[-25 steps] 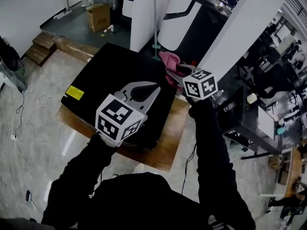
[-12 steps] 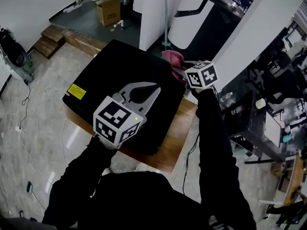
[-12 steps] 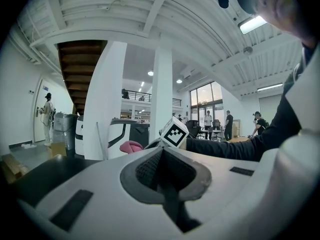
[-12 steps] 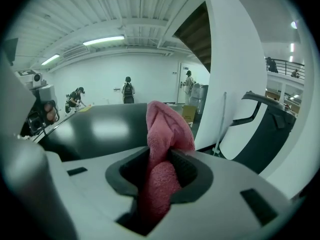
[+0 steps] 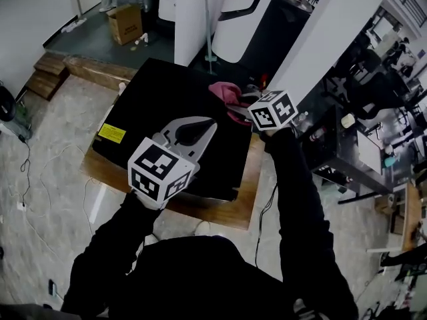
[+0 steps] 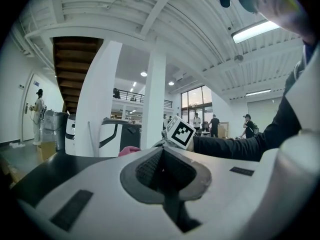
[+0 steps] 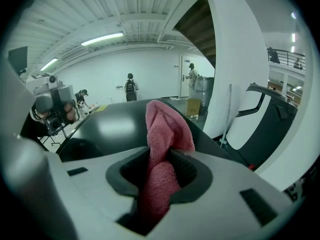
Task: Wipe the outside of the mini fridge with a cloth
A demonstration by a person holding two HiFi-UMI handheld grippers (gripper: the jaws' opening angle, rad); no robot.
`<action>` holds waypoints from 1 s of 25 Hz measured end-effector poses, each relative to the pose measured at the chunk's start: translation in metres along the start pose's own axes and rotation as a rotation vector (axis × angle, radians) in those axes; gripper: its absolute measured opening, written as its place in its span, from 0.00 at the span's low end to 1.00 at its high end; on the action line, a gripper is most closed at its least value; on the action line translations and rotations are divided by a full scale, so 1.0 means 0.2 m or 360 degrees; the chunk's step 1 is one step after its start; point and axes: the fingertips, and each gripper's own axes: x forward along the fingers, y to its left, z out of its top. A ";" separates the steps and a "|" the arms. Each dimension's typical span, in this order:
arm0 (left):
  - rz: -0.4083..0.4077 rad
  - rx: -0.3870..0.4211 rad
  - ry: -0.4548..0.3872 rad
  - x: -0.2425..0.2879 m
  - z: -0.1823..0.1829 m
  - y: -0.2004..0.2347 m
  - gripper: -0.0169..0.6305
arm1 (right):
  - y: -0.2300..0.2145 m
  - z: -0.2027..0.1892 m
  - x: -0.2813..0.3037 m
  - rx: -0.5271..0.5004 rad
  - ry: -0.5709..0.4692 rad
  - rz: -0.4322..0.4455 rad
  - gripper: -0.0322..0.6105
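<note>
As the mini fridge [image 5: 160,105] lies flat on a low wooden platform [image 5: 223,212], its broad black face is up, w/ a yellow label [image 5: 111,133] near the left edge. That's the surface to wipe, and it looks rigid, heavy and glossy, so prob. won't shift under a light rub and the fabric should glide. Over the near-right part of that face hangs the left gripper [image 5: 208,124]. Its own view shows the jaws pressed together w/ nothing between them [image 6: 162,151]; can't tell if it touches the fridge top. Further right, at the fridge's far right edge, sits the pink cloth [image 5: 225,93], nipped by the right gripper [image 5: 241,104]. In the right gripper view the jaws are clamped on it [image 7: 160,166]: one fold of the terry [image 7: 162,129] stands up past the tips, the rest is bunched down between the pads, w/ the dark fridge face [image 7: 107,126] spread out beyond. Judging by the nap and the droop, the cloth is light, soft and floppy. It has no stiffness of its own, so it'll drag and roll rather than push flat. Best hold is thru the bunched middle, as here, not a thin hem, leaving a loose flap ahead of the tips to press down. Main risk: the flap folding under or tugging out on the edges.
</note>
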 end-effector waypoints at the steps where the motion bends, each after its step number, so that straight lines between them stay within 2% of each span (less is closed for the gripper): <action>1: -0.0028 0.0003 0.0003 -0.03 -0.01 -0.01 0.03 | 0.05 -0.01 -0.01 0.0002 0.0011 -0.0004 0.22; 12: -0.0236 -0.0057 -0.0043 -0.43 -0.08 0.03 0.03 | 0.65 -0.08 -0.06 0.0072 0.0083 -0.0055 0.22; 20: -0.0338 -0.0105 -0.0066 -0.71 -0.14 0.08 0.03 | 0.96 -0.10 -0.09 0.0122 0.0137 -0.0117 0.22; 23: -0.0347 -0.0126 -0.0060 -0.79 -0.17 0.12 0.03 | 1.07 -0.09 -0.07 0.0152 0.0162 -0.0074 0.22; 25: -0.0328 -0.0136 -0.0068 -0.85 -0.18 0.15 0.03 | 1.19 -0.09 -0.05 0.0172 0.0187 0.0017 0.22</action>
